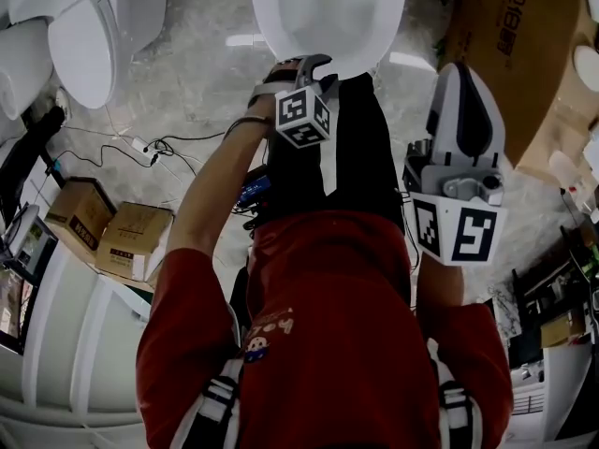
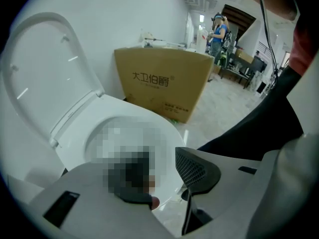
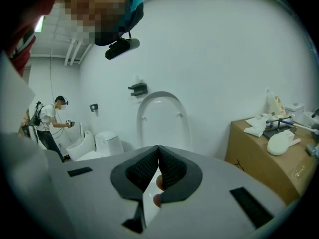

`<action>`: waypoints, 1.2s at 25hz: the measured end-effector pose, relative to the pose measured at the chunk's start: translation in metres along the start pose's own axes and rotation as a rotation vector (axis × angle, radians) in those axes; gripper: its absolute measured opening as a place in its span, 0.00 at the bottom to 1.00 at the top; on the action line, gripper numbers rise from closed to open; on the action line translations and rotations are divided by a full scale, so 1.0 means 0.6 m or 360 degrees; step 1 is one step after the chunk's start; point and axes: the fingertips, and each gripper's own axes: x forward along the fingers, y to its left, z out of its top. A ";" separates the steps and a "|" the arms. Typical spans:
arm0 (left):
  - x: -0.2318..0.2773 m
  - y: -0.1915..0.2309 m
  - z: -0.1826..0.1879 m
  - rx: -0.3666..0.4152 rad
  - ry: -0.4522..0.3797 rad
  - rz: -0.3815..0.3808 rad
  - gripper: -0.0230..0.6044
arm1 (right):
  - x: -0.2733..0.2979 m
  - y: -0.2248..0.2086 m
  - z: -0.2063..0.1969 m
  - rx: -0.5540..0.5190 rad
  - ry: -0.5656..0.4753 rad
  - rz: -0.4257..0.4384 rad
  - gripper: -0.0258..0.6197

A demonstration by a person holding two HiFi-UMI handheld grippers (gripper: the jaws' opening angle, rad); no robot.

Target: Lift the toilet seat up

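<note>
The white toilet (image 1: 328, 12) stands in front of me. Its lid (image 2: 45, 68) is raised against the wall and the seat ring (image 2: 167, 128) lies flat on the bowl. My left gripper (image 1: 312, 66) hangs over the front edge of the seat, pointing steeply down. Its jaws (image 2: 162, 178) stand open, with only the seat's front rim showing in the gap. One pad (image 2: 197, 168) is plain; the other is partly behind a mosaic patch. My right gripper (image 1: 459, 73) is off to the toilet's right, shut (image 3: 158, 166) on nothing and facing the raised lid (image 3: 162, 118).
A large cardboard box (image 1: 510, 54) stands right of the toilet, with white items on top (image 3: 279, 141). Another toilet (image 1: 84, 45) is at the left. Small boxes (image 1: 136, 241) and cables (image 1: 150, 143) lie on the floor. A person (image 3: 50, 121) stands far off.
</note>
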 end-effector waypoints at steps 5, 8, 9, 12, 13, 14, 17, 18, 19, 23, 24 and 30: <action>0.035 -0.021 -0.026 0.0089 0.0115 -0.0117 0.37 | 0.004 -0.006 -0.017 0.0009 0.0028 -0.0008 0.06; 0.053 -0.033 -0.039 0.0118 0.0180 -0.0181 0.44 | 0.006 -0.012 -0.025 0.0015 0.0045 -0.0013 0.06; 0.060 -0.037 -0.044 0.0133 0.0205 -0.0204 0.47 | 0.008 -0.014 -0.028 0.0017 0.0050 -0.0015 0.06; 0.080 -0.045 -0.058 0.0205 0.0255 -0.0244 0.53 | 0.013 -0.018 -0.039 0.0020 0.0064 -0.0021 0.06; 0.086 -0.047 -0.062 0.0230 0.0269 -0.0252 0.54 | 0.014 -0.019 -0.043 0.0021 0.0070 -0.0021 0.06; 0.091 -0.050 -0.067 0.0253 0.0289 -0.0262 0.55 | 0.015 -0.019 -0.047 0.0025 0.0076 -0.0021 0.06; 0.104 -0.056 -0.084 0.0322 0.0363 -0.0296 0.58 | 0.019 -0.021 -0.058 0.0035 0.0091 -0.0022 0.06; 0.110 -0.057 -0.091 0.0351 0.0387 -0.0299 0.59 | 0.020 -0.022 -0.061 0.0037 0.0096 -0.0023 0.06; 0.116 -0.057 -0.097 0.0386 0.0409 -0.0295 0.60 | 0.021 -0.023 -0.063 0.0039 0.0102 -0.0024 0.06; 0.141 -0.059 -0.120 0.0557 0.0480 -0.0260 0.60 | 0.023 -0.030 -0.074 0.0040 0.0119 -0.0035 0.06; 0.146 -0.062 -0.127 0.0581 0.0500 -0.0268 0.61 | 0.023 -0.031 -0.077 0.0040 0.0124 -0.0038 0.06; 0.167 -0.075 -0.156 0.0642 0.0552 -0.0294 0.61 | 0.019 -0.038 -0.092 0.0038 0.0160 -0.0055 0.06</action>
